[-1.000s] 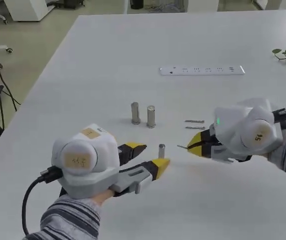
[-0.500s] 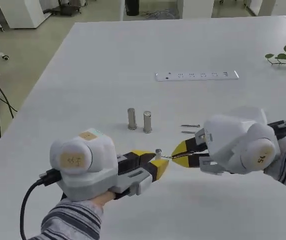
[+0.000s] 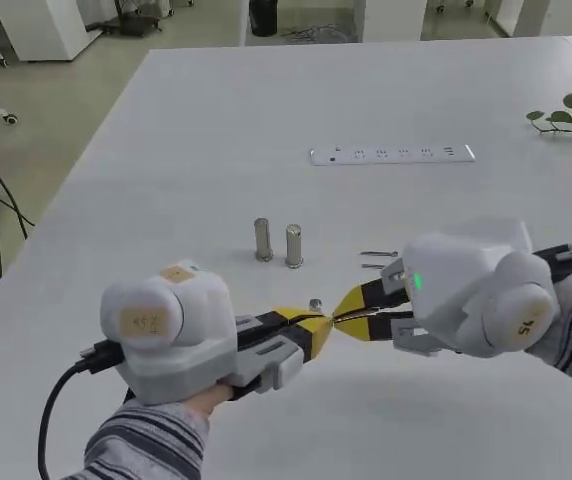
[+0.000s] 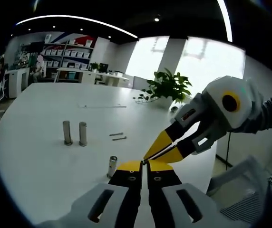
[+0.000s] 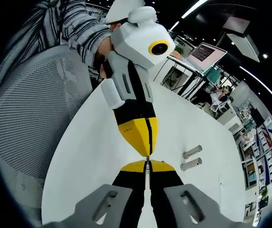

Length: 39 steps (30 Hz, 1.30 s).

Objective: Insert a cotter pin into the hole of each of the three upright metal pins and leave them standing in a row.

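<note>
Near centre, closed right gripper [image 3: 344, 314] holds a cotter pin [image 5: 147, 161] tip-to-tip with closed left gripper [image 3: 318, 326]: likely light, springy, slippery wire, best pinched at its loop.

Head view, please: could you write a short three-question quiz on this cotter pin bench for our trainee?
1. True or false: all three metal pins stand together in one row.
2. How many loose cotter pins lie on the table? A one, B two, C four.
3. Fill in: the long white thing behind the pins is a ____.
Key: 1 false, two stand side by side and the third pin stands apart, nearer the person; 2 B; 3 power strip.
</note>
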Motion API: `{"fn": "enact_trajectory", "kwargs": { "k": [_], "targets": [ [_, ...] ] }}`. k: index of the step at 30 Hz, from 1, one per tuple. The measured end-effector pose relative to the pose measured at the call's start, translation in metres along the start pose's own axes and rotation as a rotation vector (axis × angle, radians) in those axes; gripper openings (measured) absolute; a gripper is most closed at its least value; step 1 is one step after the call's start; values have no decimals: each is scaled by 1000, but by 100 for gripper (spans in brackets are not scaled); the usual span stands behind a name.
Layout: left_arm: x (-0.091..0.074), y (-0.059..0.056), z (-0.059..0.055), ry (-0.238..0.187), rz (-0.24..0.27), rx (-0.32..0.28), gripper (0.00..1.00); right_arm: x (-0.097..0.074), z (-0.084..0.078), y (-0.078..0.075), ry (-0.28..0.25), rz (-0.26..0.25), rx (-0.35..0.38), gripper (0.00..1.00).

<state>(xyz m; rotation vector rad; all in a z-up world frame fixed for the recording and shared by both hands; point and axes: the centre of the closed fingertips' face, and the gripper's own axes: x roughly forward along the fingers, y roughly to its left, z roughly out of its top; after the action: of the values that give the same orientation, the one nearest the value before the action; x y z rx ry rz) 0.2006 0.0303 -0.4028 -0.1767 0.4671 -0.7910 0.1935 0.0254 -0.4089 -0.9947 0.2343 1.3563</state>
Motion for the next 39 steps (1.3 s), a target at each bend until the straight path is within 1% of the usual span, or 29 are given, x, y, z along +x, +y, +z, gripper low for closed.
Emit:
{"fn": "enact_trajectory", "kwargs": {
  "k": [5,8,10,14,17,20,22,25,27,29,30,32,35,37,39],
  "targets": [
    [0,-1,0,-2,-2,-2,0,0,0,0,1,-1,-4,0],
    [1,-1,0,2,-7,-18,0,-1,0,0,3,-1,-9,0],
    [1,-1,0,2,-8,-18,0,-1,-1,0,4,-3,-15,0],
    [1,-2,0,3,-12,-45,0,0,-1,1,9,2,-20,0],
    [1,-2,0,3,-14,-29,0,0,-1,0,7,0,-18,0],
    [1,-3,-1,15,-22,5,0,1,-1,2,6,10,8,0],
    [1,-4,-2,22,-31,42,0,2,-2,3,13,16,24,0],
    [0,-6,-3,31,-49,94,0,3,-4,4,14,26,52,0],
    [-1,-9,-4,35,-66,113,0,4,-7,5,20,32,65,0],
    [-1,-11,-5,40,-80,159,0,4,-9,7,23,40,87,1],
    [-1,-12,-6,51,-88,190,0,4,-9,7,16,42,99,2],
    [-2,-14,-7,57,-101,222,0,3,-9,9,10,54,117,2],
    [-3,-16,-7,60,-121,245,0,3,-8,12,7,73,133,2],
    [-4,-18,-8,65,-135,277,0,3,-9,14,11,79,131,1],
    [-4,-19,-9,79,-147,312,0,3,-9,17,11,94,139,0]
  ]
}}
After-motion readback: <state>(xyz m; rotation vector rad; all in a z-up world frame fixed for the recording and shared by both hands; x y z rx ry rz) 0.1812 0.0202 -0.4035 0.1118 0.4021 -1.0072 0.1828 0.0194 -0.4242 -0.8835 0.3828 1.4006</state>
